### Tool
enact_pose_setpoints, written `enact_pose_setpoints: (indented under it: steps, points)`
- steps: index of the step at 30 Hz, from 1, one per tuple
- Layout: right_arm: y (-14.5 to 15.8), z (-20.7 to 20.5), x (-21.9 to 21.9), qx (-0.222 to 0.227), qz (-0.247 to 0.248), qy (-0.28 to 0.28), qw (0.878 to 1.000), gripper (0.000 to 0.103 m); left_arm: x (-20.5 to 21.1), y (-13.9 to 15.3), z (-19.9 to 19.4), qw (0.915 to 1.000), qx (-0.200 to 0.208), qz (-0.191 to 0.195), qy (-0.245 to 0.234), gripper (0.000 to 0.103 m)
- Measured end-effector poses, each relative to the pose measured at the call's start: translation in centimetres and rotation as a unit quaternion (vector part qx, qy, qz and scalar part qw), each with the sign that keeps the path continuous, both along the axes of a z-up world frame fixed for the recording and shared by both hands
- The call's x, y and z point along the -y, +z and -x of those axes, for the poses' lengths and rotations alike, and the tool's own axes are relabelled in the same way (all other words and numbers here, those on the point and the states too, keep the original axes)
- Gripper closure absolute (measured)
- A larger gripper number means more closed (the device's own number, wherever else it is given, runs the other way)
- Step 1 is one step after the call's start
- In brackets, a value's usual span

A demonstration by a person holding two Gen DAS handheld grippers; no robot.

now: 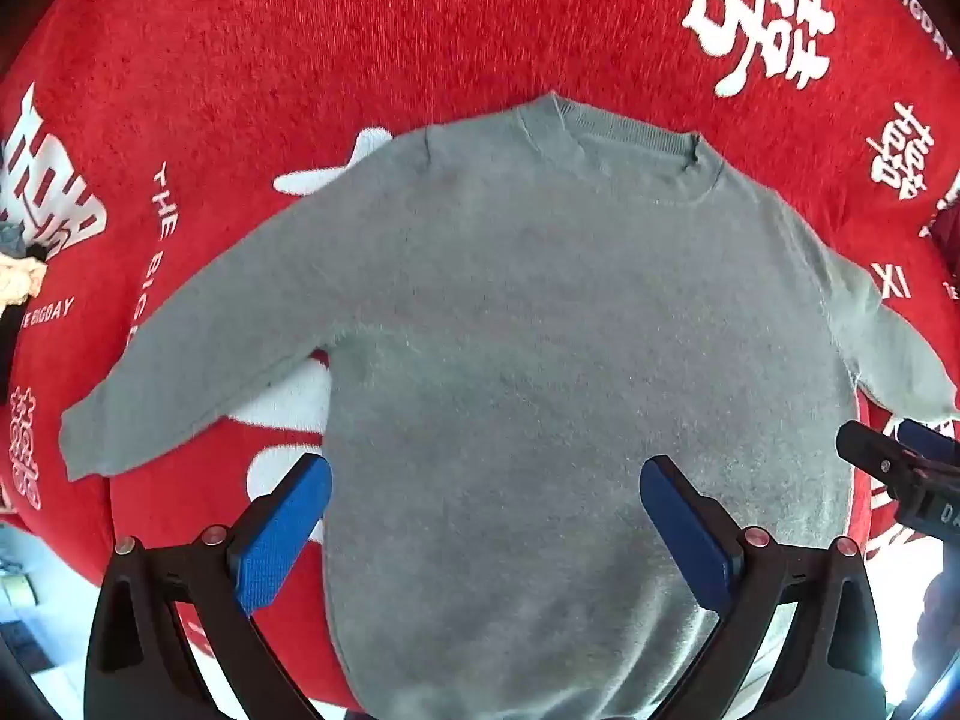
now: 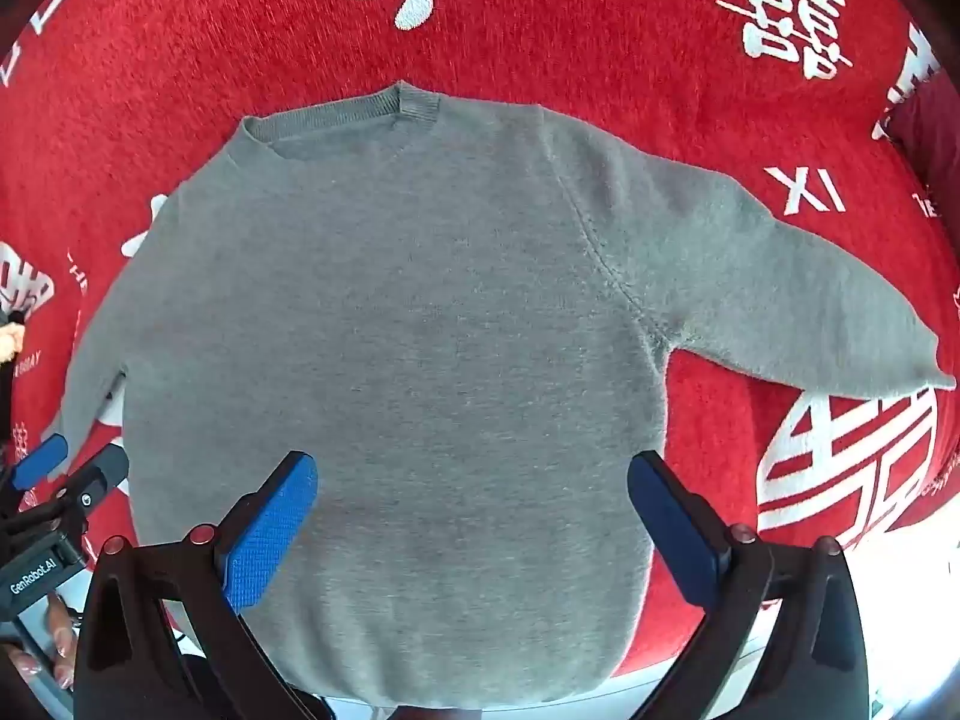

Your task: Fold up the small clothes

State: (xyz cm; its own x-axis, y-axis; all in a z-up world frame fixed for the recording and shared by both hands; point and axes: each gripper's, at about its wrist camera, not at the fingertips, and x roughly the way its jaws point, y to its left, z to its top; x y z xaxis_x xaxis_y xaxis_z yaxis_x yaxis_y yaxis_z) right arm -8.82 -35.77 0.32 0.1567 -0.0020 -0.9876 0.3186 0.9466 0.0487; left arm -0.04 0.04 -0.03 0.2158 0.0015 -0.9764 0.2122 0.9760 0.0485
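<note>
place: likely home | cue: red wedding-print blanket [image 1: 360, 30] as worktop

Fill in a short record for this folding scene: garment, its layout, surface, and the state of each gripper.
garment: grey sweater
layout: flat, unfolded, both sleeves spread outward, collar on the far side
surface: red blanket with white lettering
left gripper: open above the sweater's lower part, holding nothing
right gripper: open above the sweater's lower part, holding nothing
</note>
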Motion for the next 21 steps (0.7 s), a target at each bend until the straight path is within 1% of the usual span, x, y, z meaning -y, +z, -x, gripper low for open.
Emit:
enact_pose_setpoints:
  steps: [2, 3, 4, 5, 9, 11, 14, 17, 21]
  points:
    - [0.3, 0.0, 0.5, 0.007, -0.006, -0.001, 1.0, 0.0, 0.1, -0.1, 0.1, 1.0, -0.005, 0.008, -0.001, 0.0]
    - [0.5, 0.0, 1.0, 0.009, -0.011, -0.005, 1.0, 0.0, 0.2, -0.3, 1.1, 0.9999, 0.01, 0.006, -0.004, 0.0]
    - [0.3, 0.0, 0.8, 0.006, 0.005, -0.003, 1.0, 0.0, 0.3, -0.3, 1.7, 0.9999, 0.009, 0.008, 0.0, 0.0]
    - [0.3, 0.1, 0.8, 0.005, 0.01, -0.004, 1.0, 0.0, -0.1, -0.4, 1.8, 0.9998, 0.004, 0.017, 0.001, 0.0]
    - [0.1, 0.0, 0.6, -0.003, 0.001, -0.011, 1.0, 0.0, -0.3, 0.0, 2.8, 0.9994, -0.019, 0.028, -0.001, 0.0]
    - [0.2, 0.1, 0.4, -0.009, -0.001, -0.012, 1.0, 0.0, 0.6, -0.3, 1.9, 0.9991, -0.038, 0.018, -0.002, 0.0]
    - [0.3, 0.3, 0.2, -0.001, -0.008, -0.012, 1.0, 0.0, 1.4, -1.0, 1.5, 0.9983, -0.057, 0.012, -0.012, 0.0]
    - [-0.1, 0.2, 0.2, -0.014, -0.009, -0.007, 1.0, 0.0, 2.0, -1.2, 1.4, 0.9975, -0.066, 0.019, -0.019, 0.0]
    - [-0.1, 0.3, -0.5, -0.021, 0.01, 0.0, 1.0, 0.0, 1.7, -1.4, 1.4, 0.9977, -0.064, 0.004, -0.02, 0.0]
